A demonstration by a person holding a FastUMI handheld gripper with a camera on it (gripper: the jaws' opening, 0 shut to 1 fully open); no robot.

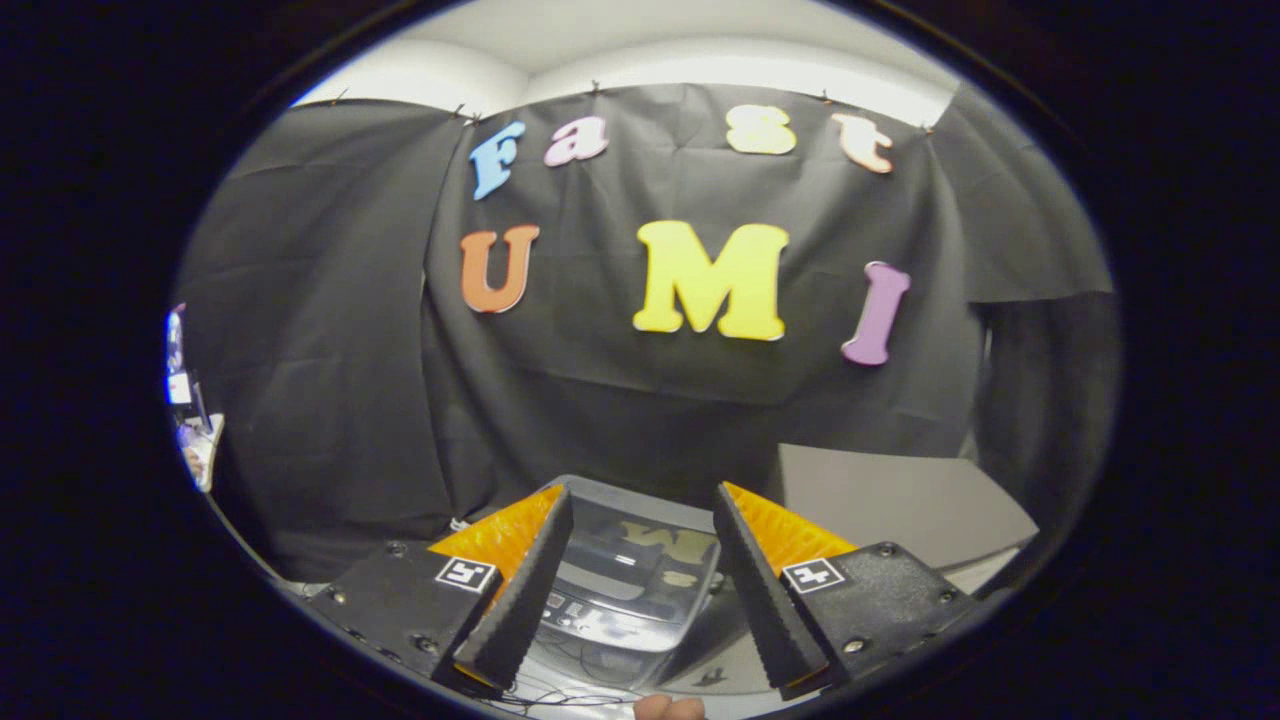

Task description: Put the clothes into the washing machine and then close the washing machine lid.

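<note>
My gripper (640,510) is open, its two fingers spread wide with nothing between them. Below and just beyond the fingers stands the washing machine (640,575), seen from above. Its glossy dark lid (650,545) lies flat and mirrors the wall behind it. A control strip (585,612) with small buttons runs along the near edge of the lid. No clothes are visible.
A grey flat board (900,500) lies to the right of the machine, beyond the right finger. Thin cables (570,690) trail across the pale surface under the fingers. A fingertip of a person (668,708) pokes in from below. Black cloth walls close the booth behind.
</note>
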